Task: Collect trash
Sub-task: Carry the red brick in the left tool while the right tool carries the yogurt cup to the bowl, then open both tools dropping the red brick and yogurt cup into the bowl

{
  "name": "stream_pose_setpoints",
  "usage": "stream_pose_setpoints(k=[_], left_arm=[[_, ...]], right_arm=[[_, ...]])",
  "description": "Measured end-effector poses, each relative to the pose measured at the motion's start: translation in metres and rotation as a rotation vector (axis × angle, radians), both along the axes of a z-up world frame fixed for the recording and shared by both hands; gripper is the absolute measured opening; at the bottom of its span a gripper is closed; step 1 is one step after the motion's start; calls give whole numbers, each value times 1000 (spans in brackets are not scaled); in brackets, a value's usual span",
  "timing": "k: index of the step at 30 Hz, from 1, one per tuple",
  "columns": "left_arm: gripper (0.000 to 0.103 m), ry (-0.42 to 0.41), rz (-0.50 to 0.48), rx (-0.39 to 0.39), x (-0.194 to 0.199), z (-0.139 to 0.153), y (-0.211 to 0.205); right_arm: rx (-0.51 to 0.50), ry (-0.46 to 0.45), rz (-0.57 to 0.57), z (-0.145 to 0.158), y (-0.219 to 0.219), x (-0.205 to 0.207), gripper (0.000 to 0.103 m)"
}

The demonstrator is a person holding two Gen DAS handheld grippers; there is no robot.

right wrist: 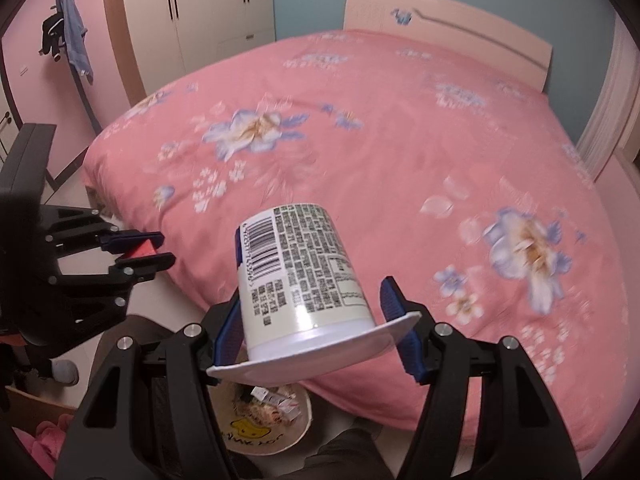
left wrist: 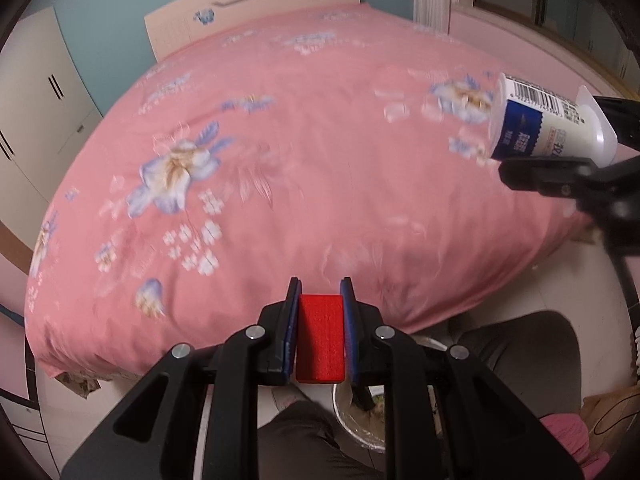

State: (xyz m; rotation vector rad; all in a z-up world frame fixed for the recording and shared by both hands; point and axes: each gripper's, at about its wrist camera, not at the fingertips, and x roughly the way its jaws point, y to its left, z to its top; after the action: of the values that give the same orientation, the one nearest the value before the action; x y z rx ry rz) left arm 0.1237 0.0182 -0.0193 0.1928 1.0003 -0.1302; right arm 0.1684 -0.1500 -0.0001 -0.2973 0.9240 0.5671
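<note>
Two claws over the bed's foot: the left gripper point(left wrist: 320, 300) is pinching a red block point(left wrist: 320, 338), the right gripper point(right wrist: 316, 320) a white cup point(right wrist: 304, 276) by its rim. Below them a bin point(right wrist: 296, 436), half hidden. Beyond, the open pink bedspread point(right wrist: 380, 160).

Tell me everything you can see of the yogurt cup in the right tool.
The yogurt cup is a white plastic tapered tub with a barcode, dense printed text and a blue label panel. Its wide flanged rim faces the camera, base pointing away over the pink bedspread. The right tool holds it between its blue pads, above a trash bin.
</note>
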Motion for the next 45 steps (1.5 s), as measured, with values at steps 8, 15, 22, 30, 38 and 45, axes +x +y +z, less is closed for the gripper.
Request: stream_pose_setpoints(k=[8, 15, 22, 30, 38, 45], left_arm=[[22, 104, -25, 3, -4, -53, -9], [22, 197, -32, -30, -8, -95, -15], [22, 265, -59, -43, -18, -132, -23], [22, 381, -57, -76, -27, -187, -28], [22, 467, -42, -101, -31, -230, -32], [22, 563, -34, -97, -38, -273, -33]], right_arm=[[-40, 105, 35, -61, 15, -4, 64], [-70, 183, 59, -108, 25, -13, 64], [-84, 271, 64, -155, 27, -22, 64], [-119, 389, 59, -214, 28, -33, 65], [-172, 475, 72, -261, 37, -48, 65], [-230, 536, 93, -301, 49, -53, 65]])
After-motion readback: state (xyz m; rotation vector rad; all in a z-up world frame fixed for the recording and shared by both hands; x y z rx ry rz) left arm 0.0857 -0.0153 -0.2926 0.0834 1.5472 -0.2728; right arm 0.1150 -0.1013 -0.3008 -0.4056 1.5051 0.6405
